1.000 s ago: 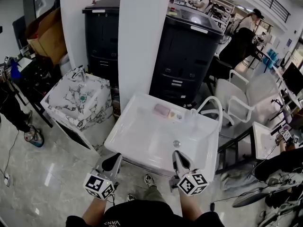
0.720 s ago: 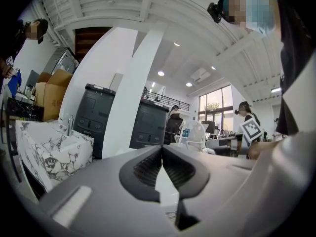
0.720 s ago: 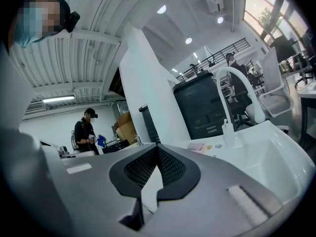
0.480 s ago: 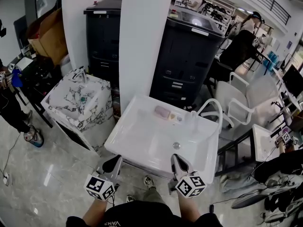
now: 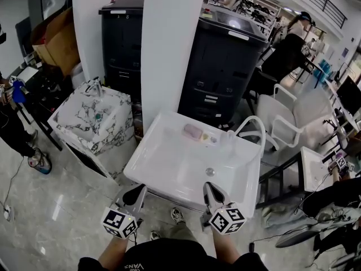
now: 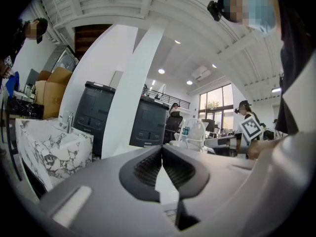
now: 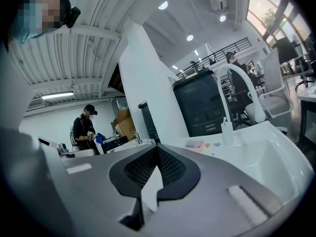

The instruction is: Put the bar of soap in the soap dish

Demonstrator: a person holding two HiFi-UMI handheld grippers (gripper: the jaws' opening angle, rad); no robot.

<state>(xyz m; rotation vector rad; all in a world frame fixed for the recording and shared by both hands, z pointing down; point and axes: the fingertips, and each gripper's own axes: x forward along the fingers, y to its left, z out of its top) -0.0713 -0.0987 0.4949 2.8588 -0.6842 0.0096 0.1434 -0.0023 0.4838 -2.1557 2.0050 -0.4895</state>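
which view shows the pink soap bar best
The head view: the pink soap bar lies in full sight from above on the white sink's back ledge. The right gripper view shows it only as a small, low pink sliver beyond the jaws. The left gripper view does not show it.

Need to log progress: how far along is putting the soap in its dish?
Done: nothing sure. The pink soap bar lies on the white sink's back rim; whether a dish sits under it is too small to tell. In hand: nothing; the left gripper and right gripper hang at the sink's near edge, fingers shut and empty. Left: likely reaching, grasping and placing the bar.
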